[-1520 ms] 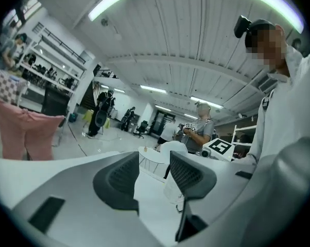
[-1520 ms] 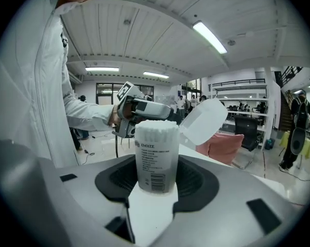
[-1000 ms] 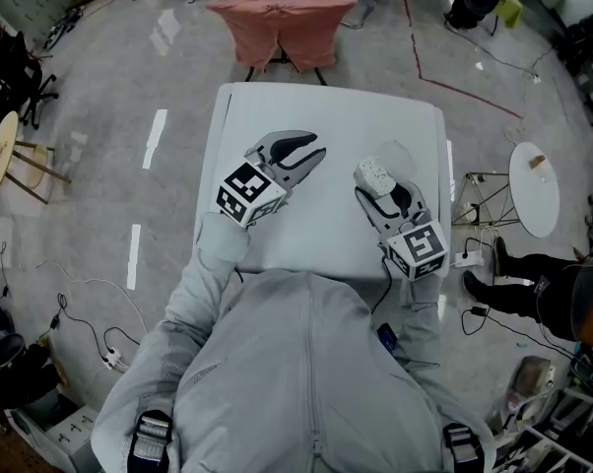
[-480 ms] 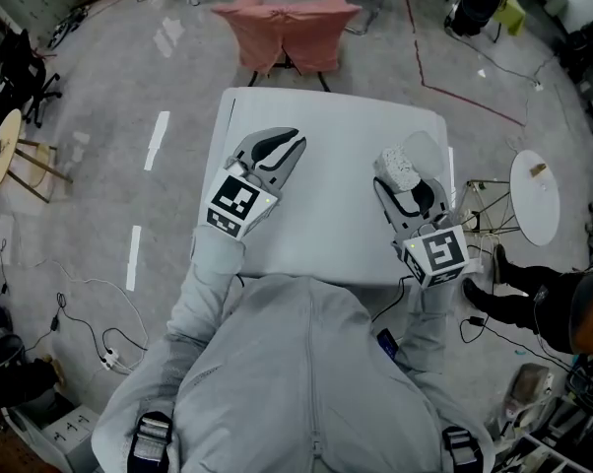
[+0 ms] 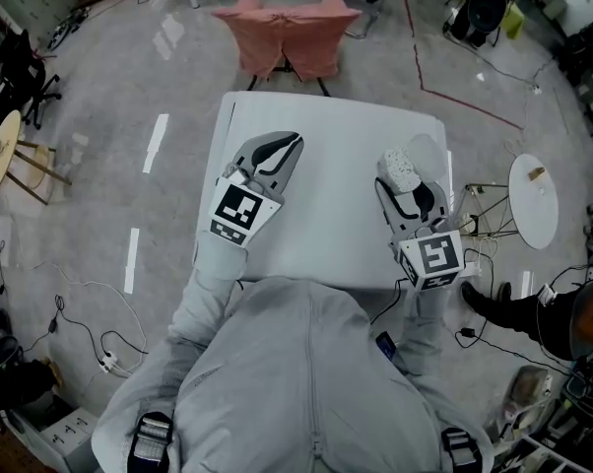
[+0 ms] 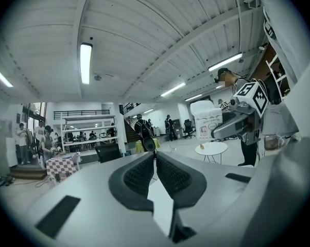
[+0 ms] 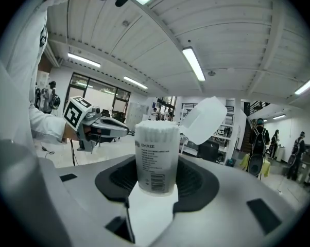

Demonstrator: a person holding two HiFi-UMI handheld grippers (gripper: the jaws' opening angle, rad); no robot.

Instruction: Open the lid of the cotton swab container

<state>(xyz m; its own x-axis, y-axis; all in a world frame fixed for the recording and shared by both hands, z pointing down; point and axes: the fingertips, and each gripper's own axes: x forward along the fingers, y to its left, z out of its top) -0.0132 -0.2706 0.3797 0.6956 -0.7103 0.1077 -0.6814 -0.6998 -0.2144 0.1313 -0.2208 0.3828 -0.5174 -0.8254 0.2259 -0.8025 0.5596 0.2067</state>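
The cotton swab container [image 7: 156, 156], a clear tube with a printed label and full of swabs, stands upright between the pads of my right gripper [image 7: 156, 171], which is shut on it. Its white lid [image 7: 205, 120] is flipped open and hangs off the top right rim. In the head view the container [image 5: 399, 168] is over the table's right part, with the lid [image 5: 424, 152] beyond it. My left gripper [image 5: 285, 149] hovers over the table's left part, well apart from the container. Its jaws are shut together with nothing between them [image 6: 155, 156].
The white table [image 5: 326, 126] lies under both grippers. A chair draped in pink cloth [image 5: 287, 28] stands beyond its far edge. A round white side table [image 5: 533, 193] is to the right, and a round wooden stool [image 5: 1, 151] is far left. Cables lie on the floor.
My left gripper's jaws have closed and it has drawn slightly left. My right gripper has carried the container to the right and a little farther away.
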